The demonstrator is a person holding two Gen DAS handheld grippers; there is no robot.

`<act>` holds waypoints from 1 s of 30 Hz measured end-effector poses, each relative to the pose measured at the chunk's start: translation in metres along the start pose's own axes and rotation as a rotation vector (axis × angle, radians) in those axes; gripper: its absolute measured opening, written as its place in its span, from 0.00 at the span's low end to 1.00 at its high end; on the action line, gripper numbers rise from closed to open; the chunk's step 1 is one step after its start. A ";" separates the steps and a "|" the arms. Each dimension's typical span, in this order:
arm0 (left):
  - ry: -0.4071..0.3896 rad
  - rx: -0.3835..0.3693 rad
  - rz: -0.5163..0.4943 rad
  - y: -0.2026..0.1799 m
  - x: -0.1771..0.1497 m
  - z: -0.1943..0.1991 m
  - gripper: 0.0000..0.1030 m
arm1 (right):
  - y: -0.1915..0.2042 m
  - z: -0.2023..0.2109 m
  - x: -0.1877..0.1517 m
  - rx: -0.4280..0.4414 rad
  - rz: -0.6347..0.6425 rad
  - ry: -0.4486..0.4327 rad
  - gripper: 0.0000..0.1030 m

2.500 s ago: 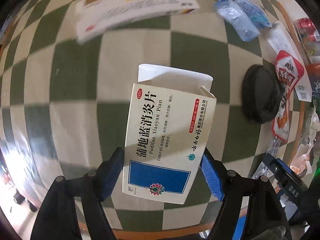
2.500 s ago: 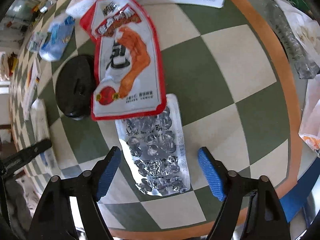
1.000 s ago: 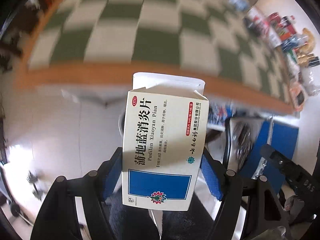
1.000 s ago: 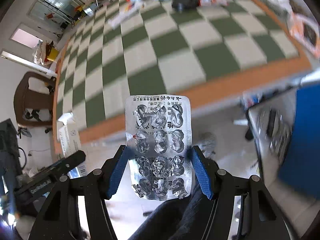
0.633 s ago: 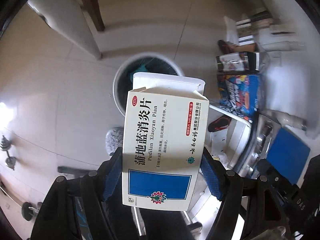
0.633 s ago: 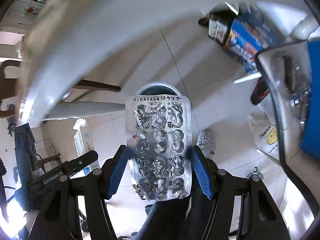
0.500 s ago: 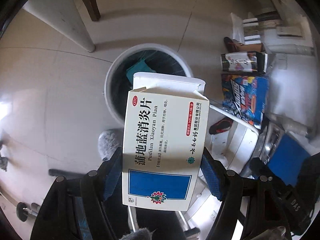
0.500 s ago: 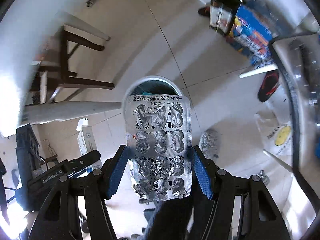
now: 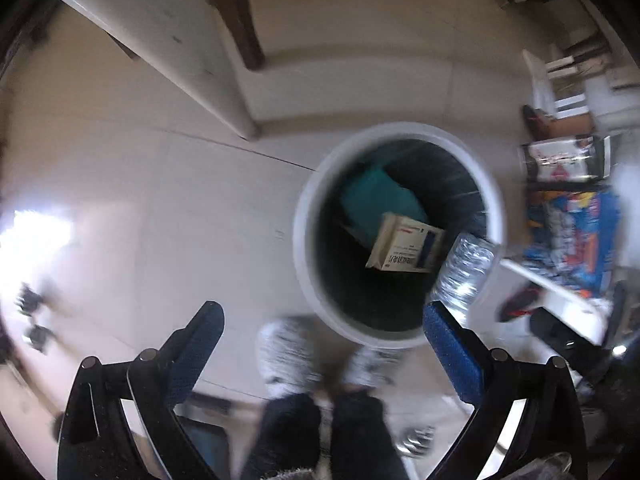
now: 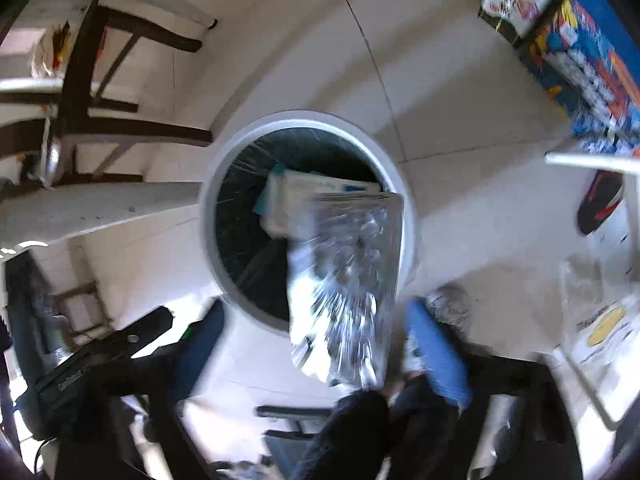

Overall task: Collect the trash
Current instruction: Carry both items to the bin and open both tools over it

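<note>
Both wrist cams look steeply down at the floor (image 9: 168,184), from above the bin (image 9: 304,240), own jaws at the bottom edge. Left cam has the bin (image 10: 208,200) right of centre. Right cam has it near centre and larger in frame, heavy motion blur. Shared: bin, box (image 9: 404,248) inside it, blister pack (image 10: 352,288), person's shoes, boxes on the right.

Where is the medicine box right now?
In the left wrist view, the medicine box is inside the white bin, beside something teal, free of the open left gripper.
</note>
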State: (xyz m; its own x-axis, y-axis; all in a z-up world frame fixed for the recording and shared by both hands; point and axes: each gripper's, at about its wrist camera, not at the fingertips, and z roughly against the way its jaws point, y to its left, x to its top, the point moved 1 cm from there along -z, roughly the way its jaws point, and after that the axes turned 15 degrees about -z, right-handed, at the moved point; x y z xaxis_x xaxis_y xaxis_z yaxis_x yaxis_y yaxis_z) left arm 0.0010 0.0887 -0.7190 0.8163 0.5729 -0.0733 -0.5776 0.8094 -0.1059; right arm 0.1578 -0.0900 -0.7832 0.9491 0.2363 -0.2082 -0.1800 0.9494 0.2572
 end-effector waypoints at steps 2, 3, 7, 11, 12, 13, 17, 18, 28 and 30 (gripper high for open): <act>-0.002 0.043 -0.021 0.001 -0.003 0.008 0.99 | 0.003 0.003 -0.004 -0.040 0.026 -0.018 1.00; 0.000 0.064 -0.028 0.001 -0.005 0.012 0.99 | 0.005 0.005 -0.007 -0.065 0.040 -0.035 1.00; 0.013 0.114 -0.060 -0.001 -0.012 0.028 0.99 | 0.009 0.021 -0.015 -0.165 0.090 -0.098 1.00; 0.012 0.115 -0.084 -0.009 -0.020 0.045 0.99 | 0.011 0.037 -0.020 -0.232 0.100 -0.128 1.00; 0.014 0.113 -0.091 -0.011 -0.021 0.048 0.99 | 0.012 0.042 -0.021 -0.238 0.099 -0.134 1.00; 0.015 0.119 -0.088 -0.013 -0.021 0.052 0.99 | 0.012 0.048 -0.022 -0.243 0.100 -0.138 1.00; 0.012 0.113 -0.099 -0.020 -0.027 0.072 0.99 | 0.014 0.072 -0.029 -0.249 0.100 -0.151 1.00; 0.011 0.109 -0.100 -0.022 -0.028 0.077 0.99 | 0.015 0.079 -0.031 -0.250 0.101 -0.152 1.00; -0.012 0.092 -0.124 -0.039 -0.055 0.138 0.99 | 0.031 0.156 -0.070 -0.226 0.144 -0.180 1.00; -0.011 0.089 -0.138 -0.043 -0.064 0.156 0.99 | 0.035 0.174 -0.081 -0.220 0.153 -0.184 1.00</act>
State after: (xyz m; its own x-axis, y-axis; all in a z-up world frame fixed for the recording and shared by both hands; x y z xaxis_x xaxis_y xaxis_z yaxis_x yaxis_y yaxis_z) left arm -0.0267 0.0372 -0.5547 0.8882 0.4563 -0.0536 -0.4581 0.8885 -0.0261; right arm 0.1201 -0.1118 -0.5935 0.9340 0.3572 -0.0039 -0.3564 0.9326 0.0577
